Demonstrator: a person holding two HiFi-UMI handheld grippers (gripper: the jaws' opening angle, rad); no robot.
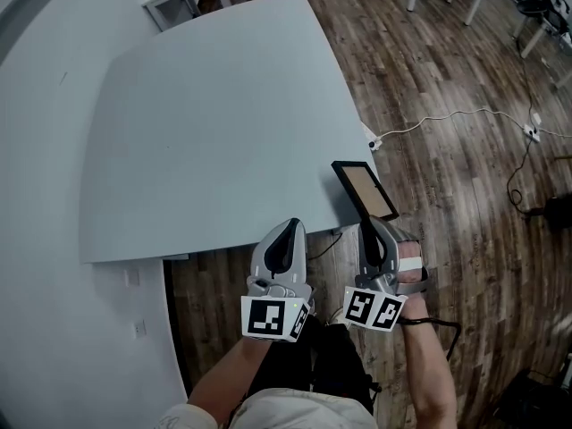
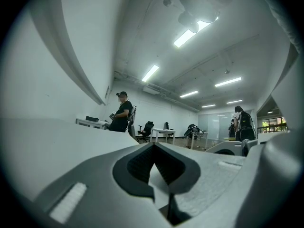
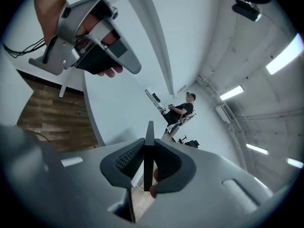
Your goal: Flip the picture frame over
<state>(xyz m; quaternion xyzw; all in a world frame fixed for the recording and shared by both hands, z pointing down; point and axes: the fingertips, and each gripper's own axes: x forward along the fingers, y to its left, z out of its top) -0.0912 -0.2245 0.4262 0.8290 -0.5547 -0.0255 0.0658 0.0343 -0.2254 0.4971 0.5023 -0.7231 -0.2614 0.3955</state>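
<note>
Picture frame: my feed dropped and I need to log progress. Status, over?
Right gripper shut on picture frame, held just off the table edge. Left gripper shut, empty. Nothing in the way.

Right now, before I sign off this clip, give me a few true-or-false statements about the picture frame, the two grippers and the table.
1. The right gripper is clamped on the picture frame. True.
2. The left gripper grips the frame too. False: its jaws are together on nothing, and it is off to the frame's left.
3. The frame lies flat in the middle of the table. False: it is held at the table's near right edge, partly over the wooden floor.
4. The frame's brown panel faces the head camera. True.
5. A white cable runs across the floor. True.
</note>
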